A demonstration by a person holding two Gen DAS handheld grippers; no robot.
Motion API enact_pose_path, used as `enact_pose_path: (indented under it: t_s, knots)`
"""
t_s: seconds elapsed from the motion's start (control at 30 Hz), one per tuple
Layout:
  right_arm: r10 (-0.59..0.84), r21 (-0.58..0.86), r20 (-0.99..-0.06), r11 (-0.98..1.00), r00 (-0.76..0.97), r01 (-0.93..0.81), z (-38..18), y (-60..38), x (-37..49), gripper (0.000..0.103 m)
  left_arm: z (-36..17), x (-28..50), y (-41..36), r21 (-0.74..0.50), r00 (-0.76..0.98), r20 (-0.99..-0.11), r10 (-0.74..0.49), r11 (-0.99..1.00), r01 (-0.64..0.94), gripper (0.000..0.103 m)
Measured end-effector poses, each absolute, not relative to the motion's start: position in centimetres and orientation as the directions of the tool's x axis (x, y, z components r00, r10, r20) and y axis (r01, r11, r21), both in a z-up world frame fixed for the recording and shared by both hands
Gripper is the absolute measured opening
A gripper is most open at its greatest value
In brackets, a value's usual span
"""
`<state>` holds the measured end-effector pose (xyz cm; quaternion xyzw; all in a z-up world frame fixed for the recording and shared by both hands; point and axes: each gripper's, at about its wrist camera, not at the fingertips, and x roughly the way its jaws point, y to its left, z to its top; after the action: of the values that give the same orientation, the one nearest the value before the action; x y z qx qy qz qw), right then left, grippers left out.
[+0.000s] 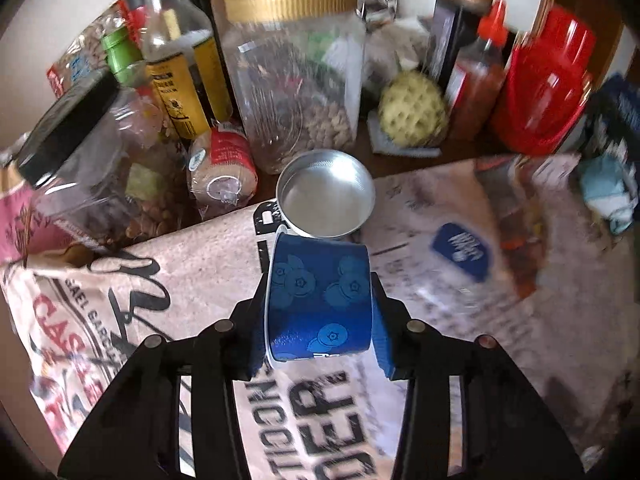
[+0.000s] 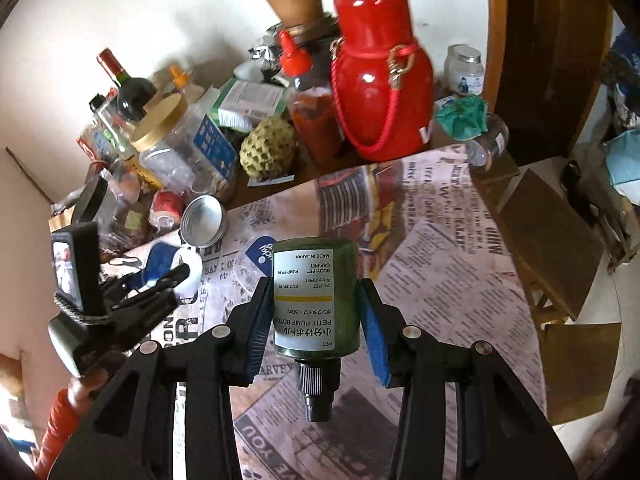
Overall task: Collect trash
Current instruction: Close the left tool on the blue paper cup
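Observation:
A blue cup (image 1: 320,300) printed with blueberries lies on its side between the blue pads of my left gripper (image 1: 318,320), which is shut on it just above the newspaper-covered table (image 1: 440,320). The right wrist view shows the same cup (image 2: 158,256) and the left gripper (image 2: 176,276) at the left. My right gripper (image 2: 316,320) is shut on a small green pump bottle (image 2: 316,300) with a white label, nozzle towards the camera, held above the newspaper. A clear plastic lid with a blue label (image 1: 460,252) (image 2: 258,256) lies on the paper.
A round metal tin (image 1: 326,196) (image 2: 202,220) sits just beyond the cup. Along the back stand jars (image 1: 296,80), bottles, a custard apple (image 1: 412,114), a red sauce bottle (image 2: 312,112) and a red flask (image 2: 380,80). Wooden stools (image 2: 552,240) stand past the table's right edge.

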<state>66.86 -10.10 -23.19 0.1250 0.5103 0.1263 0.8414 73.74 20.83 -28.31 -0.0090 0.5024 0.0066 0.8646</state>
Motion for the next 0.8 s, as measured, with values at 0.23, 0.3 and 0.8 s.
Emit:
enact_pose_path:
  t_s: [0.23,0.3,0.8]
  knots:
    - [0.38,0.36,-0.783,0.923,0.493,-0.139,-20.6,-12.3,64.9,0.039,-21.9,69.0,19.2,-0.06,0.589,-0.808,-0.016,0.997,-0.056,0.043]
    - [0.391,0.358,-0.763,0.919,0.515,-0.168,-19.3,-13.3,63.9,0.039,-19.8,67.2,17.9,-0.06,0.622,-0.783,-0.008,0.996,-0.062,0.043]
    - [0.497,0.313,-0.618,0.867,0.609,-0.389,-11.7,-20.8,54.6,0.039,-8.2,51.7,6.6,-0.108,0.806,-0.591,0.031,0.987,-0.117,0.043]
